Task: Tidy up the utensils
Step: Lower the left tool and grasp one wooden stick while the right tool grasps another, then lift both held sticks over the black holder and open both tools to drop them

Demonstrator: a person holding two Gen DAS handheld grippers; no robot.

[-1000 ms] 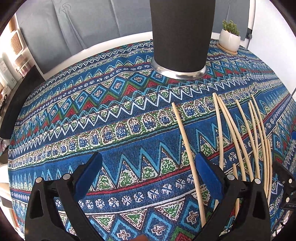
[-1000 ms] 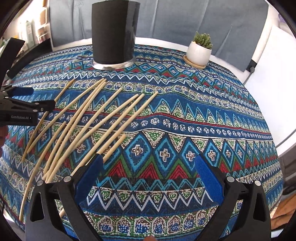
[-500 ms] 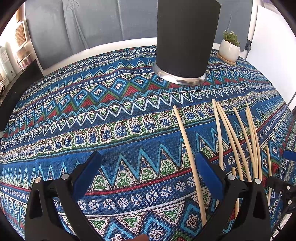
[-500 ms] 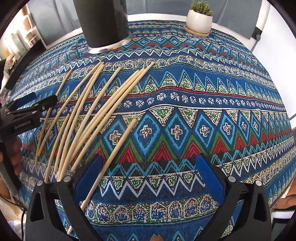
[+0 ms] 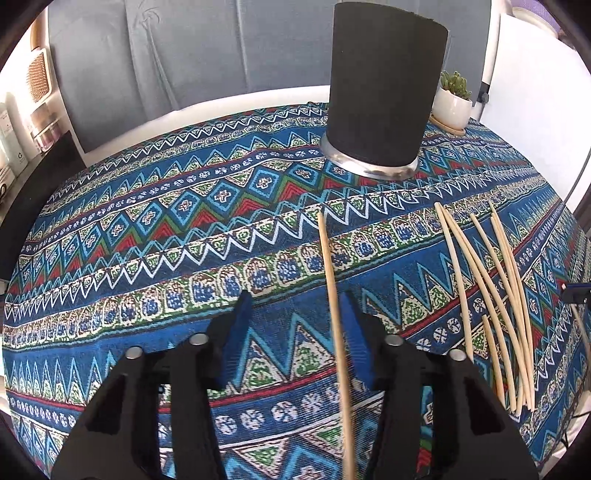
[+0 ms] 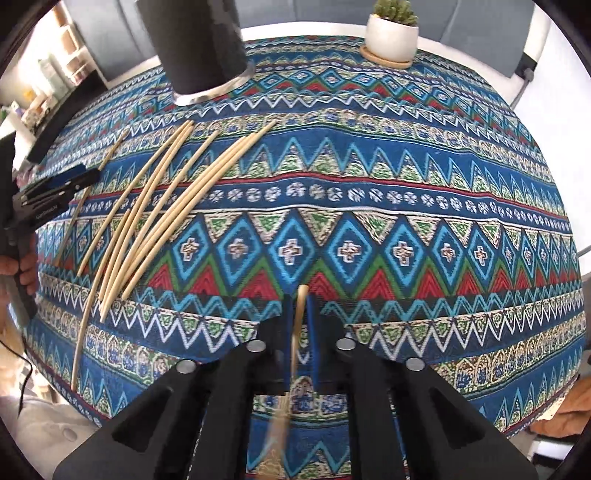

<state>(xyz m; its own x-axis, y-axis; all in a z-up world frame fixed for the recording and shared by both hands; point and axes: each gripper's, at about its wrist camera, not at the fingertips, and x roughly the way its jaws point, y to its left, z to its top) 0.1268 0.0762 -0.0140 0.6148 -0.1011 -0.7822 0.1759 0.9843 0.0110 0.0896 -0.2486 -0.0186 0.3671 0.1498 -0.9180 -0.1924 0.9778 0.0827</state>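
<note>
Chopsticks are the job: most lie loose as a fanned bundle [image 6: 159, 206] on the patterned table [image 6: 406, 192], on the near side of the tall black holder [image 6: 199, 44] and a little to its left in the right wrist view. One chopstick [image 6: 298, 317] is pinched in the right claw [image 6: 300, 314], whose blue pads have closed together on it; it points forward along the fingers, its rear end blurred. The left claw [image 5: 295, 325] stands partly closed around a single stray chopstick [image 5: 332, 295] lying apart from the bundle, on the holder's near side; the stick runs close along the right-hand pad, and whether it is touched yet I cannot tell. To do this step well, I judge the right claw should tip its stick upright before reaching the holder, then lower the tip inside the rim before letting go, so it drops in rather than glancing off. The left should centre the stray stick between its pads before squeezing, since an off-centre pinch may make it roll or swivel. A small potted plant [image 6: 391, 33] sits beyond the holder, out of the way.
</note>
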